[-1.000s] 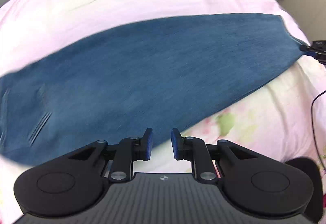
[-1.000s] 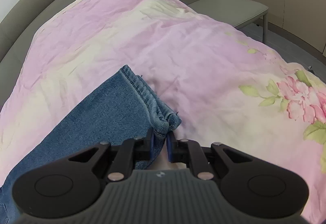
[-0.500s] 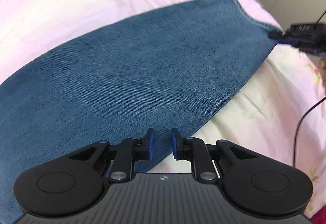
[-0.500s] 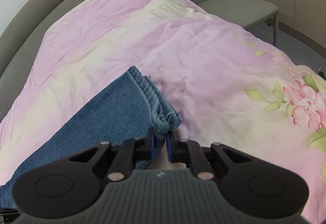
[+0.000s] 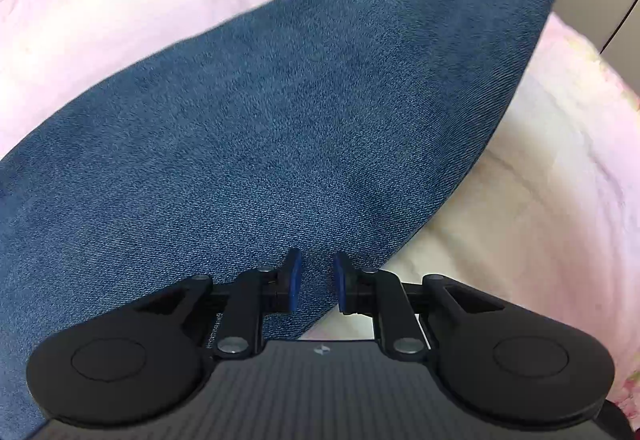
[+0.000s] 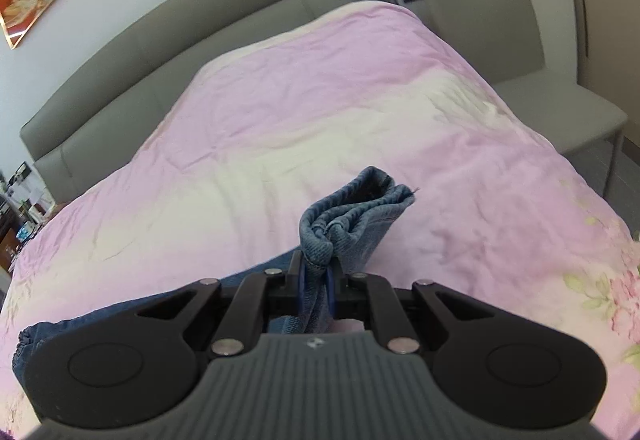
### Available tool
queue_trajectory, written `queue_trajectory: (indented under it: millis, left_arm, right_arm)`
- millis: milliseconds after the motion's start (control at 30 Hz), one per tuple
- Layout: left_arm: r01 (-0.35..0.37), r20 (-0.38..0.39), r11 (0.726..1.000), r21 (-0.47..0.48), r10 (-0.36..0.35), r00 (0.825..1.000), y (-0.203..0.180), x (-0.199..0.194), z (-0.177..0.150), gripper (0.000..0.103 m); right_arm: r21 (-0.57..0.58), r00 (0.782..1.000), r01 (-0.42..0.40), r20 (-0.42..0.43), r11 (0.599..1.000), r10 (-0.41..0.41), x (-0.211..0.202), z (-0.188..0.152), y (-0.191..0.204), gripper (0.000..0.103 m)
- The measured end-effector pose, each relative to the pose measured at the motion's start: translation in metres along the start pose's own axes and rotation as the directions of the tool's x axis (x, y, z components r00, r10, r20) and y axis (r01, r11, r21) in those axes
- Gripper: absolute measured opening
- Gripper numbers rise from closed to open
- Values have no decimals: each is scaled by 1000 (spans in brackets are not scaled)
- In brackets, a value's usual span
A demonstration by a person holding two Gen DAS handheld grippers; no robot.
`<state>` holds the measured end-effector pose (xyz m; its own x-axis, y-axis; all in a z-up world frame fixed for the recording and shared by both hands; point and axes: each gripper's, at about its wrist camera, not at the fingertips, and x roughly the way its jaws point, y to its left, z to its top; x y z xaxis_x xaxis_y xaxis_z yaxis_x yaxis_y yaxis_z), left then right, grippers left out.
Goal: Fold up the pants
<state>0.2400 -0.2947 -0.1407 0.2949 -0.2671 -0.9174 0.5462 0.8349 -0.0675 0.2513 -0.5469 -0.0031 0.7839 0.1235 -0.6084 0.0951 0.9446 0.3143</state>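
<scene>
While the pants [image 5: 304, 128] lie lengthwise across the pink bedspread [image 6: 320, 100], their hem end [image 6: 352, 208] rises pinched in the closed right gripper [image 6: 316, 280]; carrying it low and taut toward the waist should keep edges aligned. The left gripper [image 5: 316, 286] hovers slightly parted, holding nothing.

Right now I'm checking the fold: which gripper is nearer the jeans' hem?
Right. The right gripper is shut on the hem; the left gripper is open over mid-leg denim.
</scene>
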Motion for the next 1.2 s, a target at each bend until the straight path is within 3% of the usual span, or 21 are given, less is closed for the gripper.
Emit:
queue_trajectory:
  millis: [133, 300, 433, 600, 800, 967, 1067, 1133, 1200]
  left_arm:
    - [54, 83, 995, -83, -47, 995, 35, -44, -17, 21]
    - [28, 127, 982, -185, -4, 992, 103, -99, -45, 20]
    - [-29, 120, 971, -236, 59, 991, 151, -126, -75, 20]
    - [-66, 95, 956, -285, 97, 991, 187, -137, -105, 21]
    - [-32, 87, 934, -356, 67, 994, 214, -128, -127, 20]
    - [23, 106, 912, -409, 23, 994, 223, -121, -137, 20]
    - [51, 122, 899, -435, 2, 993, 227, -116, -138, 20]
    - [88, 139, 881, -465, -25, 990, 233, -113, -141, 22]
    - [125, 157, 858, -498, -52, 986, 239, -111, -143, 25]
  right_arm:
    - [-90, 996, -86, 3, 992, 87, -7, 11, 61, 5]
    - [-170, 982, -186, -56, 968, 179, 7, 0, 134, 5]
    - [-211, 966, -244, -141, 947, 218, 30, -26, 184, 5]
    - [-248, 932, -300, -280, 921, 228, 64, -75, 233, 5]
    - [-294, 877, -347, -440, 891, 196, 110, -147, 269, 5]
    - [-356, 867, -328, -482, 875, 128, 129, -188, 271, 6]
    - [-378, 857, -346, -499, 859, 126, 129, -185, 271, 16]
    - [-334, 843, -373, -513, 866, 165, 126, -177, 269, 39]
    - [-281, 839, -375, -507, 883, 195, 126, -170, 266, 41]
